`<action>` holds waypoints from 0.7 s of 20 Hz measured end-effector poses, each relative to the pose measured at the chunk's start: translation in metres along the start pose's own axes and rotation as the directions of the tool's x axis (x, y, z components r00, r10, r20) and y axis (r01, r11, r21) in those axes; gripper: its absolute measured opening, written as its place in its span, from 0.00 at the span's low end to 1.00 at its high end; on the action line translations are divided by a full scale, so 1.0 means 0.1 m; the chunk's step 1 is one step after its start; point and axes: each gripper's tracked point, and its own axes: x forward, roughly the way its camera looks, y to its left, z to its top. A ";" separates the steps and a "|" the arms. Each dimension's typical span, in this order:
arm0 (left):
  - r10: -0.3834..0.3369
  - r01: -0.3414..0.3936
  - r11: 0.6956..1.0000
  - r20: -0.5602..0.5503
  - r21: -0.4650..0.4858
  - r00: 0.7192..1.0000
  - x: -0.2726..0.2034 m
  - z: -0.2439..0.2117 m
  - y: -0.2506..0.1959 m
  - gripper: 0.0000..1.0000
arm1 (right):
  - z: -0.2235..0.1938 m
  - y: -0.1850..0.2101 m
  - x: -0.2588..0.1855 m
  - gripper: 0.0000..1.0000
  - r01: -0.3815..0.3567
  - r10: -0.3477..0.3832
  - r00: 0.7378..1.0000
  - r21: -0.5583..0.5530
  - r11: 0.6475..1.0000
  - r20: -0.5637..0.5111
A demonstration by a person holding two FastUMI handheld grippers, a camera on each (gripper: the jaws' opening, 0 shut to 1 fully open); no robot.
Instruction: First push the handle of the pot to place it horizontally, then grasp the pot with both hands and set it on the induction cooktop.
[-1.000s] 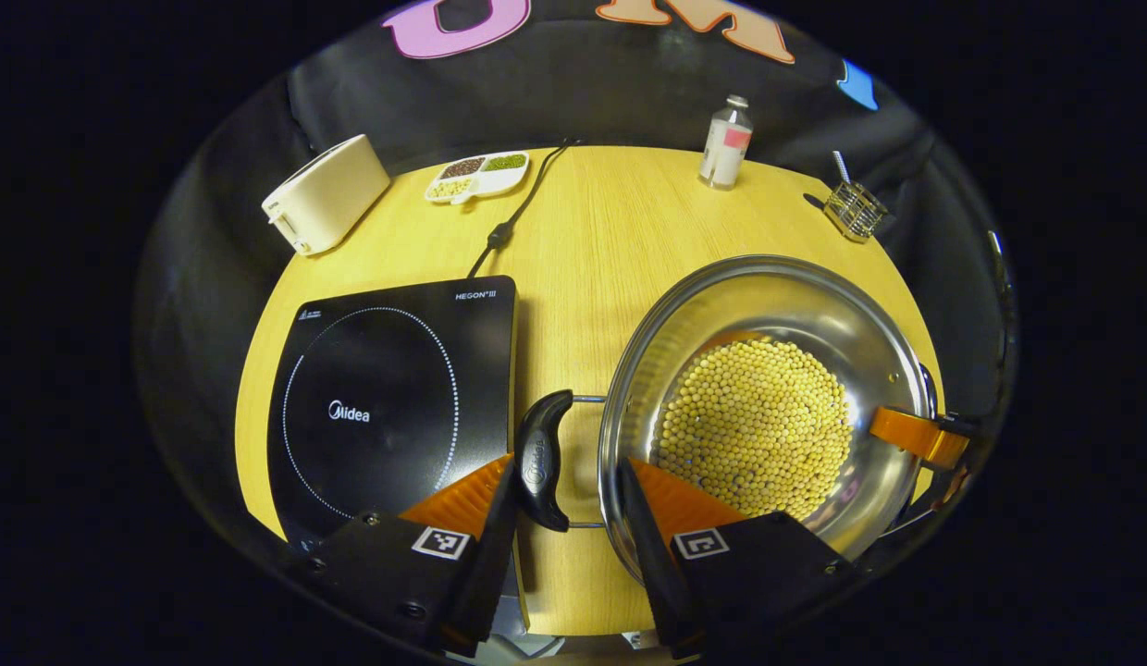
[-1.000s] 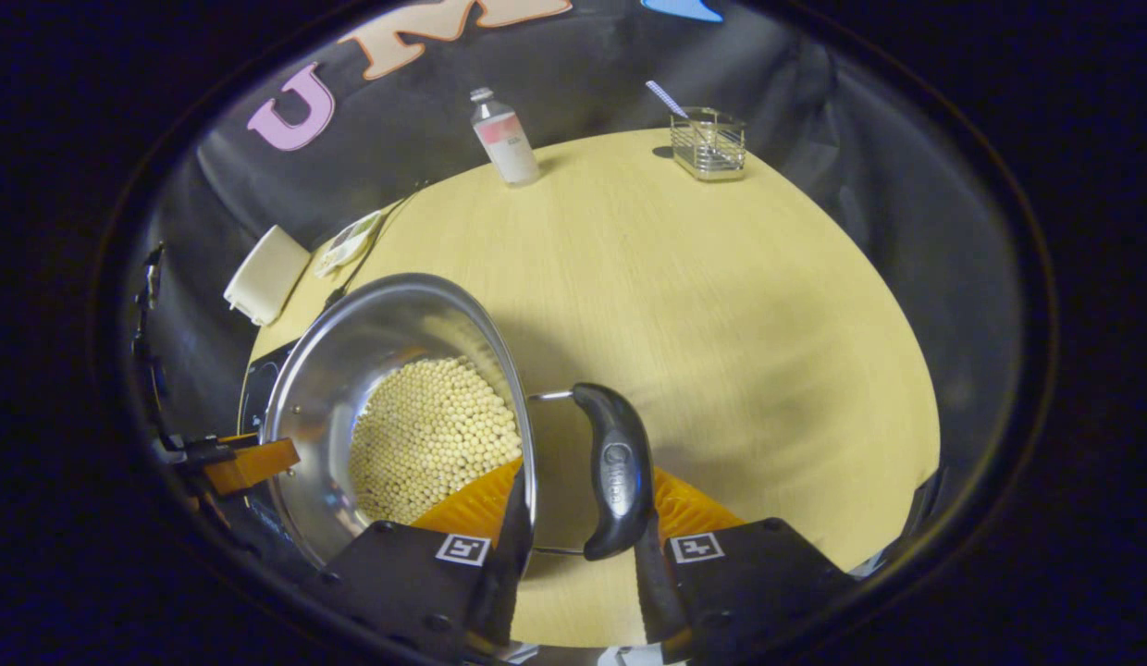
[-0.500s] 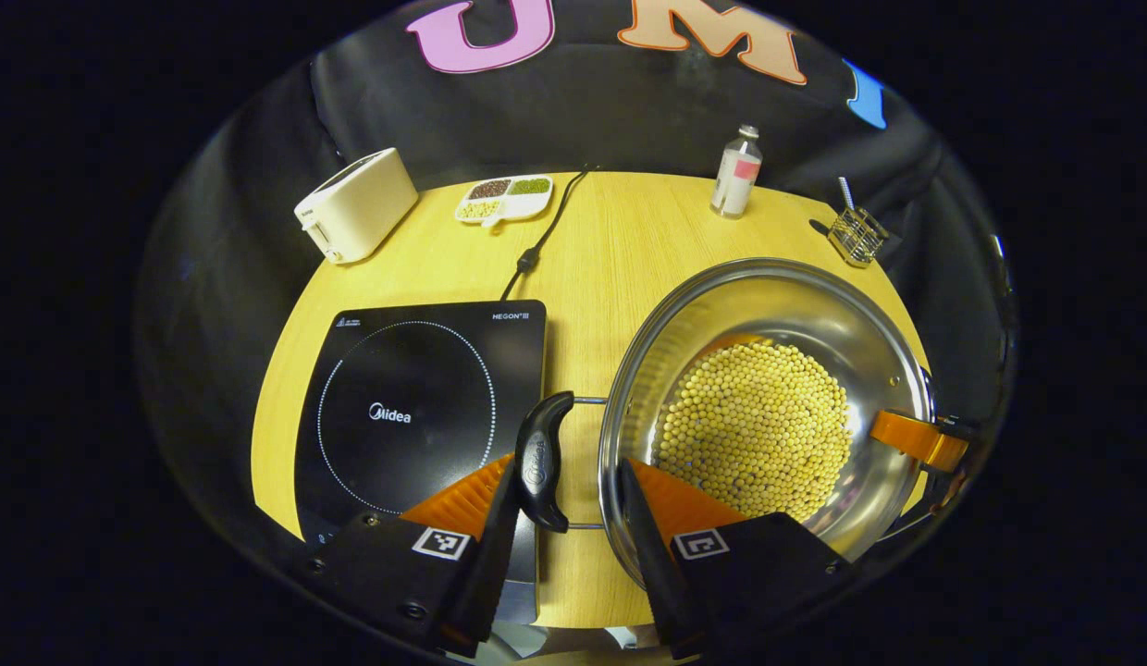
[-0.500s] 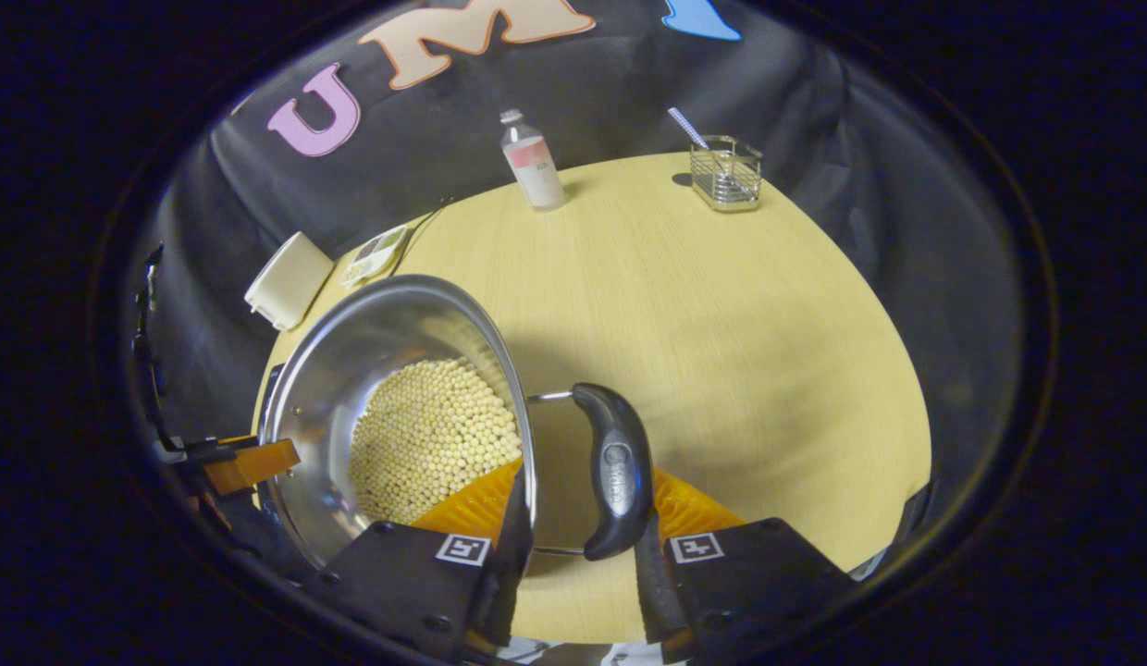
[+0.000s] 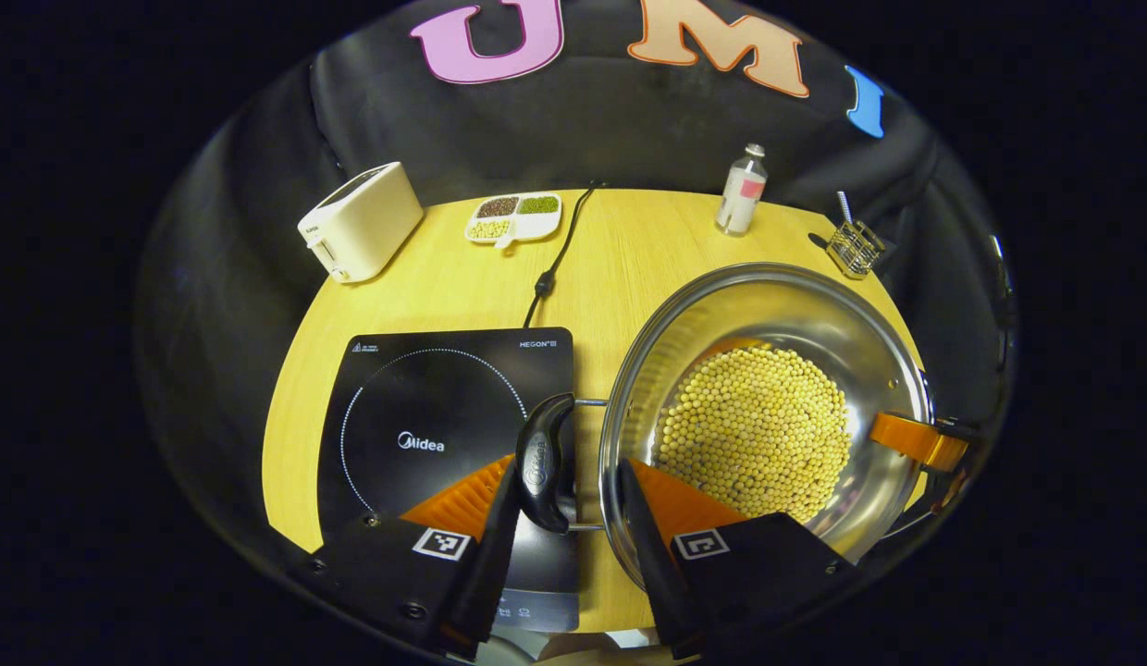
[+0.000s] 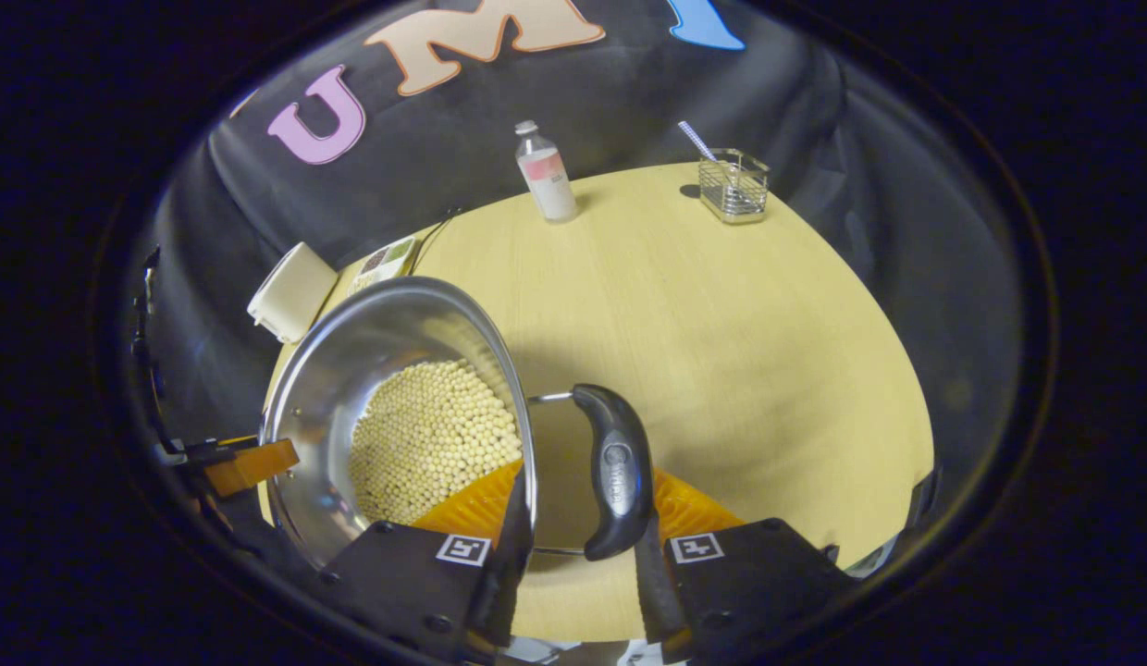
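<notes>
A steel pot [image 5: 768, 407] of dry beans [image 5: 754, 430], likely heavy and slippery, is held right of the induction cooktop [image 5: 444, 435]. Each side handle [image 5: 543, 460] is spanned by a gripper, left gripper [image 5: 564, 518] and right gripper [image 6: 573, 527]; firmness of closure cannot be told.

Mock kitchen in a recording booth: black cloth wall [image 5: 629, 120] is enclosing a yellow wooden counter [image 5: 620, 259] carrying a black induction cooktop [image 5: 425, 416], cream toaster [image 5: 361, 220] and divided bean dish [image 5: 516, 216].
</notes>
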 end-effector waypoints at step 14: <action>-0.039 0.039 0.999 -0.016 0.030 0.999 0.05 0.14 1.05 0.67 | 0.01 0.02 -0.07 0.51 0.044 -0.045 0.999 0.027 0.999 0.023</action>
